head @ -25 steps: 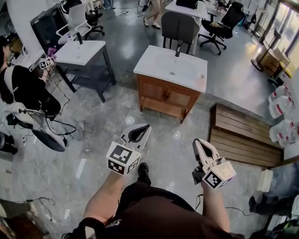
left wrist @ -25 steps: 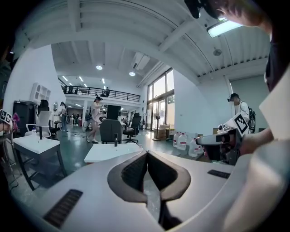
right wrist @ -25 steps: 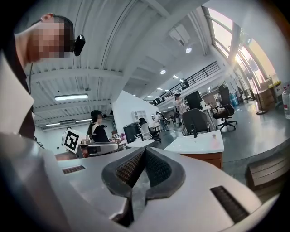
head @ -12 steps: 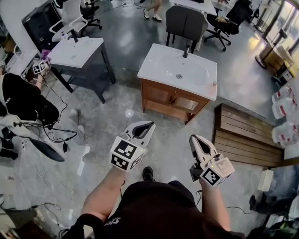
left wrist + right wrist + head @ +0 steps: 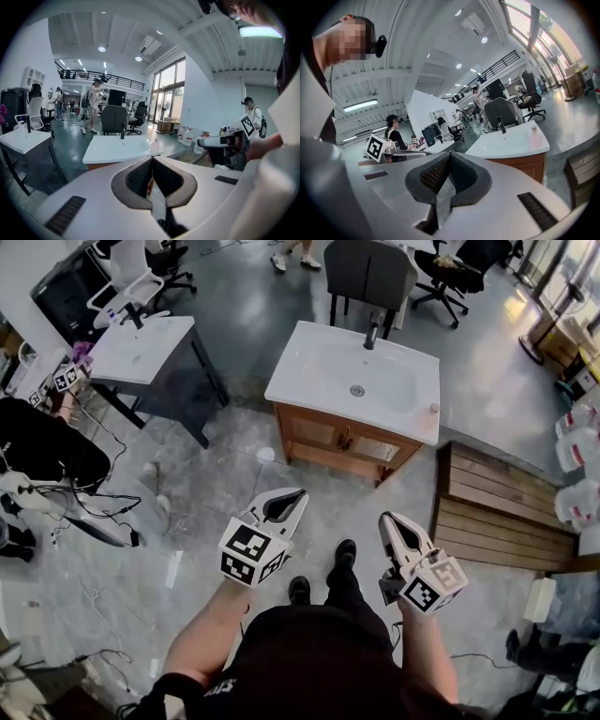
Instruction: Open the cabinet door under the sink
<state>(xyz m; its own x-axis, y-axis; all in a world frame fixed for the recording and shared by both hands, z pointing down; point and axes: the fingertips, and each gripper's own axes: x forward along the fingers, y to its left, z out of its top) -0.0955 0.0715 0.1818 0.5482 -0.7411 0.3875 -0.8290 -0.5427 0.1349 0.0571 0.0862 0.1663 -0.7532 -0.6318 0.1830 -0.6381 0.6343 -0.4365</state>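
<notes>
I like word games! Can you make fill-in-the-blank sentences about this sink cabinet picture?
1. The cabinet doors under the sink are ___.
2. The faucet is coloured ___.
3. The left hand-held gripper and right hand-held gripper hold ___.
Missing words: closed; black; nothing.

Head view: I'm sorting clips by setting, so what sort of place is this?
Probably an open office or lab workspace, not a bathroom: the sink cabinet stands free on a bare floor, with office chairs behind it and loose cables at left.
</notes>
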